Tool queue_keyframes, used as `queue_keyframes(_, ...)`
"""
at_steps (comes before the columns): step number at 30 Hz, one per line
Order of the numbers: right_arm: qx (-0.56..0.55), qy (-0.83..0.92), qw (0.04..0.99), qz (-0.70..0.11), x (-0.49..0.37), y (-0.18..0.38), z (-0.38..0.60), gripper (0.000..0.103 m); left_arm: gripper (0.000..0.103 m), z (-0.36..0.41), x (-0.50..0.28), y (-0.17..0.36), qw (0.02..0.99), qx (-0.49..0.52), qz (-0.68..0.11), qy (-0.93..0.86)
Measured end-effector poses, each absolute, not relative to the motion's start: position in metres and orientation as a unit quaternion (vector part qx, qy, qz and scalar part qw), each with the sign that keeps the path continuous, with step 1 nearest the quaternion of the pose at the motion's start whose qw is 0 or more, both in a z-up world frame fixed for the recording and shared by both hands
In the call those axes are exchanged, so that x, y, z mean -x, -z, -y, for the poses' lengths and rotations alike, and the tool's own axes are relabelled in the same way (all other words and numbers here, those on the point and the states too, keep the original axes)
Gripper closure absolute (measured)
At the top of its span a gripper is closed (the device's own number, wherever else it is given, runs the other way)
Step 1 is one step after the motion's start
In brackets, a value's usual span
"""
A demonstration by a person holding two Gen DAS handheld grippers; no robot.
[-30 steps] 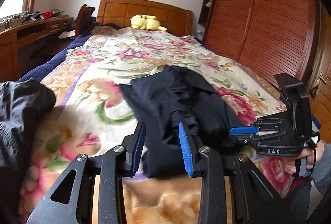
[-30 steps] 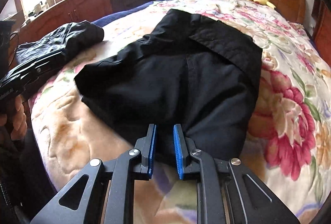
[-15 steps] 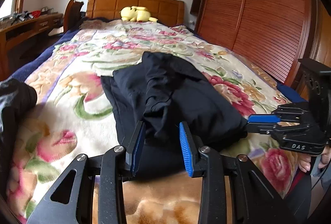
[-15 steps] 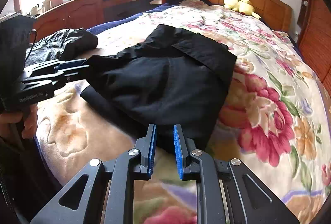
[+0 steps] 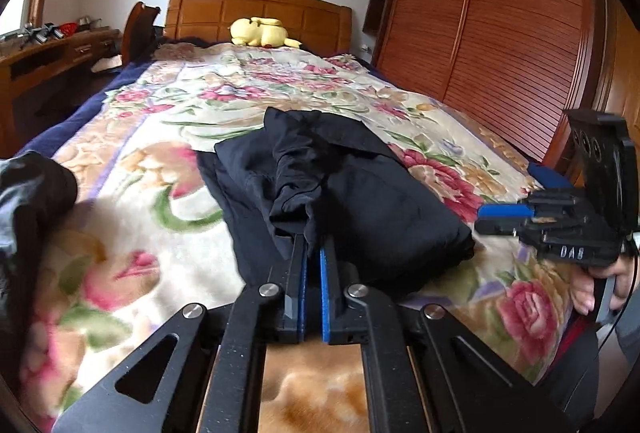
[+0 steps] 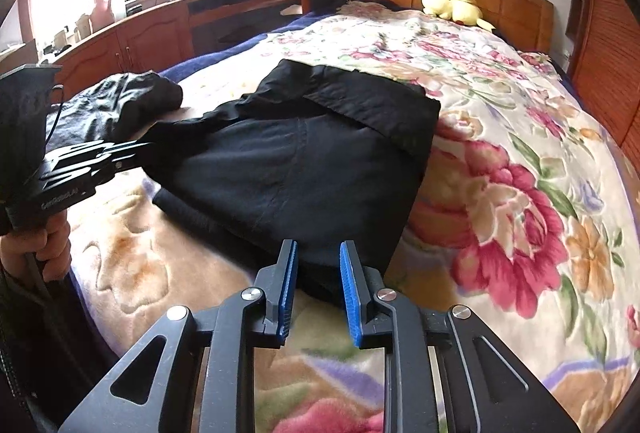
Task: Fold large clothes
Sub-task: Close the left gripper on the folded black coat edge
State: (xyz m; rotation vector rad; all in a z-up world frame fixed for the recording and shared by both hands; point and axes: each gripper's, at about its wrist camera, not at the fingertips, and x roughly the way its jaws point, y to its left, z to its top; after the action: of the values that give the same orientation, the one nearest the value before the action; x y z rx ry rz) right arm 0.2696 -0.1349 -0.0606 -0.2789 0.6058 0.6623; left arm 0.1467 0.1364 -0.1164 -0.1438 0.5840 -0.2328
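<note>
Left gripper (image 5: 311, 253) fingers pinched on black garment (image 5: 360, 193) fold; right gripper (image 6: 318, 265) fingers just parting, holding nothing.

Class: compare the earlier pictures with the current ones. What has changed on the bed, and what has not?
The left gripper has closed on a fold of the black garment. The right gripper has just been opening, with nothing pressed between its pads. The crumpled dark clothing and yellow plush toy stayed put.

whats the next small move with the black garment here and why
Probably lift the left hand-held gripper and carry the pinched fold across the black garment. Its jaws have just closed on a bunched edge, while the right hand-held gripper, jaws just opening, grips nothing beside the near corner on the floral blanket.
</note>
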Motion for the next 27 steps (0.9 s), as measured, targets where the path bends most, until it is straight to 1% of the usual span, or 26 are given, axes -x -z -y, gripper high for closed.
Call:
queue_keyframes(7, 0.139, -0.329, 0.892, -0.278, -0.282, 0.059, 0.111, 0.075, 0.097, -0.158, -0.149, 0.131, 0.942, 0.069, -0.316, 0.084)
queue_keyframes(12, 0.166, -0.313, 0.884, -0.305, -0.3, 0.092, 0.098, 0.072, 0.097, -0.152, -0.156, 0.137, 0.939, 0.056, -0.331, 0.08)
queue_keyframes(15, 0.163, -0.318, 0.878, -0.318, -0.306, 0.106, 0.101, 0.072, 0.097, -0.149, -0.157, 0.141, 0.936, 0.05, -0.337, 0.083)
queue_keyframes(27, 0.167, -0.315, 0.88, -0.313, -0.306, 0.107, 0.098, 0.072, 0.096, -0.147, -0.158, 0.142, 0.934, 0.044, -0.344, 0.082)
